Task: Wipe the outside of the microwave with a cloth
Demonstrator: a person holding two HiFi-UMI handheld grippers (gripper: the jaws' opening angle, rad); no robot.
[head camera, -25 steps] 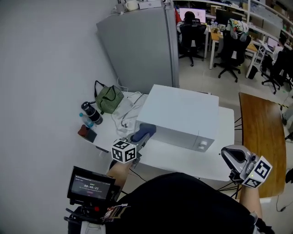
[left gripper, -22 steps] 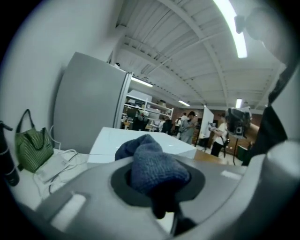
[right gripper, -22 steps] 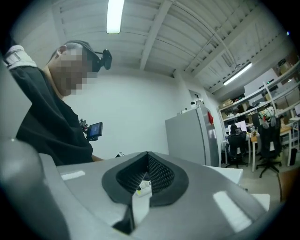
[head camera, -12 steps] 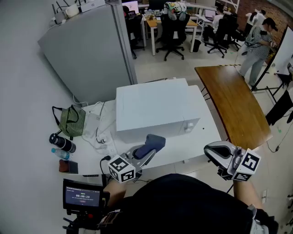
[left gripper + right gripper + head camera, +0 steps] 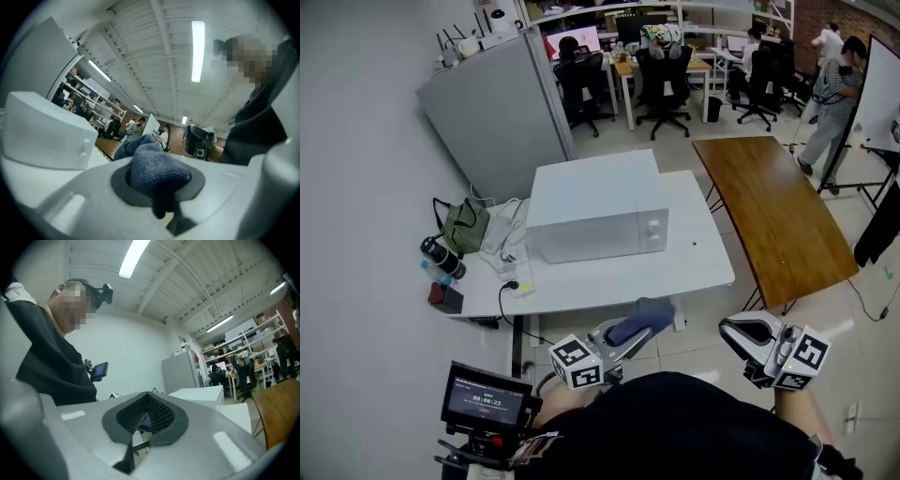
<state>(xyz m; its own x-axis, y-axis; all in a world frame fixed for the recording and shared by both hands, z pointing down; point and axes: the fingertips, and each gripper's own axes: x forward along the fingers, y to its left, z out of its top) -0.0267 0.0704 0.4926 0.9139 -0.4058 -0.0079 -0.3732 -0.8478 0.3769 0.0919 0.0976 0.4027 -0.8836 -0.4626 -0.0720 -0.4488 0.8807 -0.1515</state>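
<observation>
The white microwave (image 5: 598,208) stands on a white table (image 5: 675,267) with its door and two knobs facing me; it also shows in the left gripper view (image 5: 44,133) and the right gripper view (image 5: 197,393). My left gripper (image 5: 630,332) is shut on a bunched blue cloth (image 5: 643,319), held in front of the table's near edge, well short of the microwave. The cloth (image 5: 154,165) bulges out between the jaws. My right gripper (image 5: 739,330) hangs lower right, off the table, shut with nothing held (image 5: 147,414).
A green bag (image 5: 465,225), a dark bottle (image 5: 441,256) and a cable lie on the table's left end. A grey cabinet (image 5: 502,103) stands behind, a wooden table (image 5: 773,211) to the right. Office chairs and a person (image 5: 836,89) are at the back.
The view has drawn back from the table. My left gripper with the cloth was over the table by the microwave front; now it sits off the near edge. The right gripper stays low right.
</observation>
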